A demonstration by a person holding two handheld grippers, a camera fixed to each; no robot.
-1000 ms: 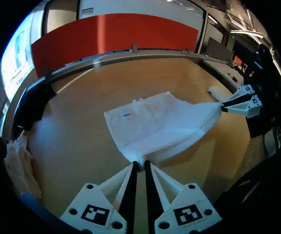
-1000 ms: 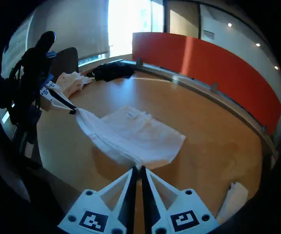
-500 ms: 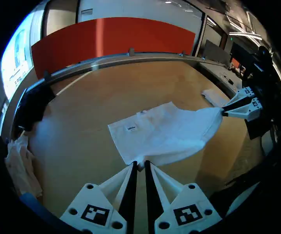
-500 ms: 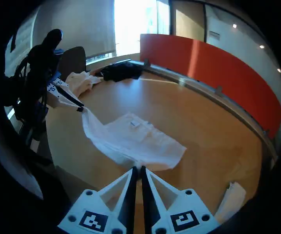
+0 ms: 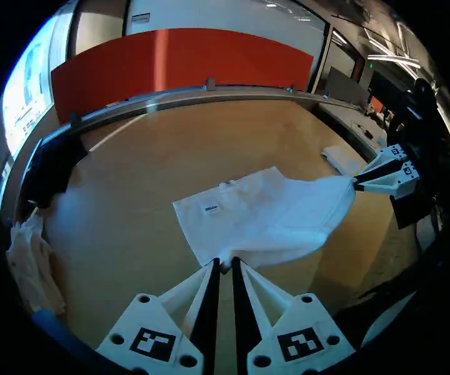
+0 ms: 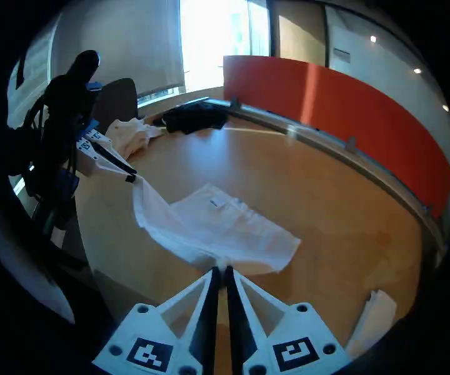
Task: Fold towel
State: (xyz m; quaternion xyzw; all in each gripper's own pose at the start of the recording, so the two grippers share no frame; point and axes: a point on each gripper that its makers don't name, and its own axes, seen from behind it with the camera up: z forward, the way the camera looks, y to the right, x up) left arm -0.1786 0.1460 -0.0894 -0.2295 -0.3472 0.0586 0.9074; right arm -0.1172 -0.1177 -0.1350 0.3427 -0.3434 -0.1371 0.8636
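Observation:
A white towel [image 5: 262, 212] lies partly on the wooden table [image 5: 137, 187], with its near edge lifted off the surface. My left gripper [image 5: 225, 264] is shut on one near corner of it. My right gripper [image 6: 220, 270] is shut on the other near corner. In the left gripper view the right gripper [image 5: 357, 179] shows at the far right, pinching the raised corner. In the right gripper view the left gripper [image 6: 130, 178] shows at the left, holding its corner up, and the towel [image 6: 219, 225] sags between the two. The far half rests flat, a small label on top.
A red partition [image 5: 181, 59] runs along the table's far edge. A black garment [image 5: 50, 169] and a cream cloth [image 5: 28, 269] lie at the left. A folded white cloth [image 5: 342, 159] sits at the right. The person [image 6: 56, 137] stands at the table's near side.
Both grippers have drawn back a little with the corners still pinched, and the lifted edge of the towel hangs looser than a second ago. In the last half second almost nothing moved.

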